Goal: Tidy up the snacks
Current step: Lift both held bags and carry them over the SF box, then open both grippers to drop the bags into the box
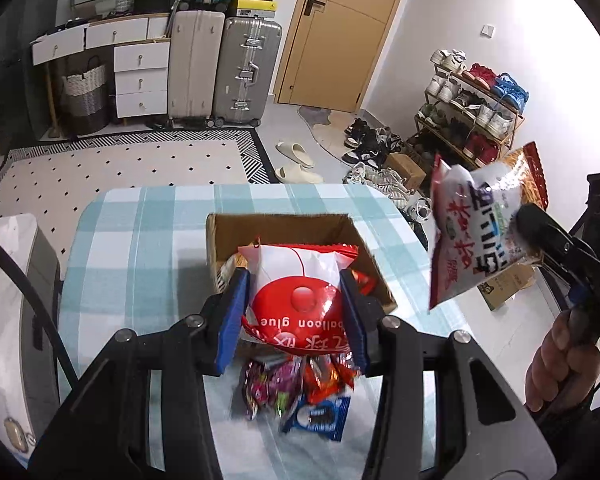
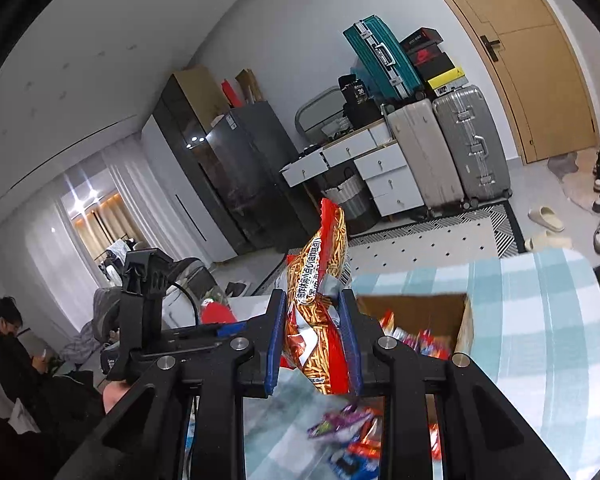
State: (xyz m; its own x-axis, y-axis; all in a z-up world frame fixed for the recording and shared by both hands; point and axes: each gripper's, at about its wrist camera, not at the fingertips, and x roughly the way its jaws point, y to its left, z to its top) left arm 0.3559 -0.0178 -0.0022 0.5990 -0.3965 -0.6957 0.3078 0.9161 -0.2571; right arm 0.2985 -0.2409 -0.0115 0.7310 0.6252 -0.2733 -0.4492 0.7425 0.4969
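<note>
Left gripper point(image 1: 294, 316): fingers clamp red-and-white "balloon glue" snack bag point(image 1: 296, 296) above near edge of open brown cardboard box point(image 1: 280, 226) on blue-checked table point(image 1: 140, 240). Right gripper point(image 2: 313, 340): fingers grip red noodle-stick snack bag point(image 2: 320, 312), raised right of box; loose wrappers point(image 1: 296, 392) lie before box

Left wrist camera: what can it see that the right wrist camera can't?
Only the left wrist view shows the shoe rack, the Oreo pack, and the left tongs gripping the red-and-white balloon glue bag.

Only the right wrist view shows a seated person, the dark cabinet, and the right tongs squeezing the noodle snack bag.

Both show the cardboard box, checked tablecloth, suitcases and door.
</note>
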